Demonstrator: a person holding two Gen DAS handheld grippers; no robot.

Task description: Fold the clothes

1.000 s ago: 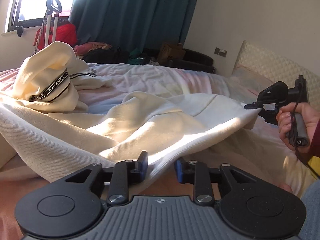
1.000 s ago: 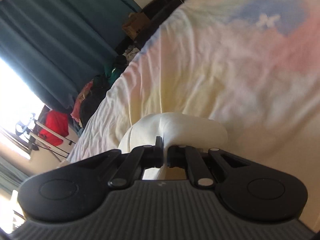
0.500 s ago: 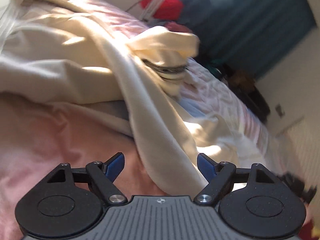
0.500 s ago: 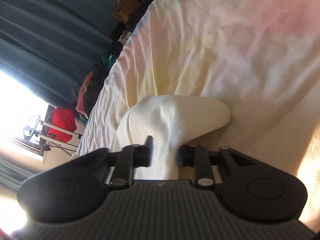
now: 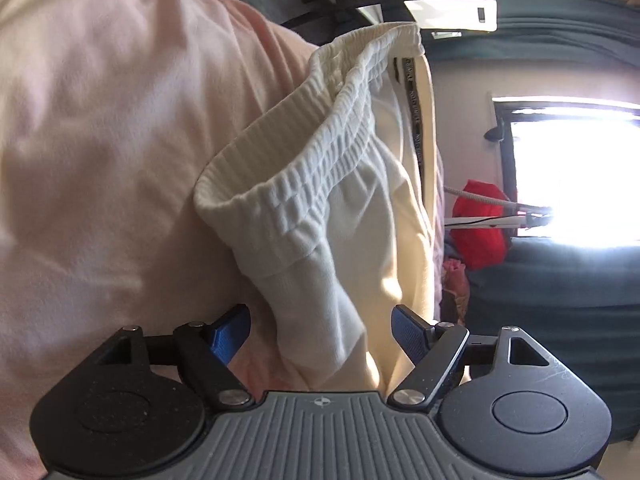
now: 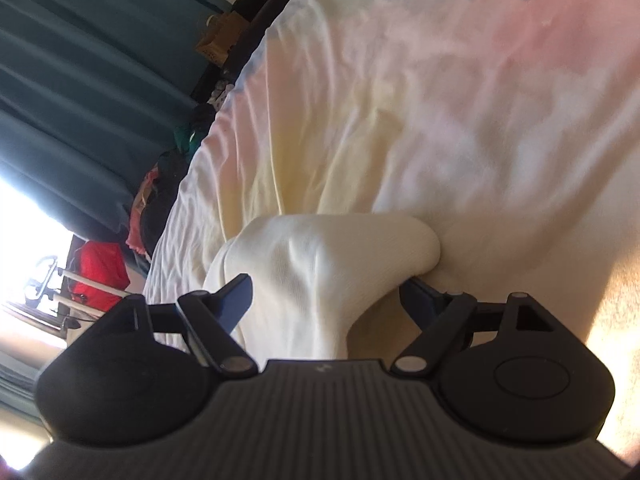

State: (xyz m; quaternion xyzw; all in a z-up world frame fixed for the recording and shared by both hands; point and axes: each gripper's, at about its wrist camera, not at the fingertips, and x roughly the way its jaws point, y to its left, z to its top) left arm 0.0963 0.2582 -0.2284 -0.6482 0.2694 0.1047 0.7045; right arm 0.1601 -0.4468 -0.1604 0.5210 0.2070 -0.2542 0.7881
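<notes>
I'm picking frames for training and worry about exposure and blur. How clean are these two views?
Left wrist: the window is blown out to white, the waistband is fairly sharp, the sheet soft, and the scene is rolled sideways. Right wrist: glare at the lower left, motion blur across the sheet, and a hard sun patch at the right edge.

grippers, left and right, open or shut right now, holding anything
left gripper: open, cream pants lie between its fingers, not clamped.
right gripper: open, cream cloth between its fingers, not clamped.
</notes>
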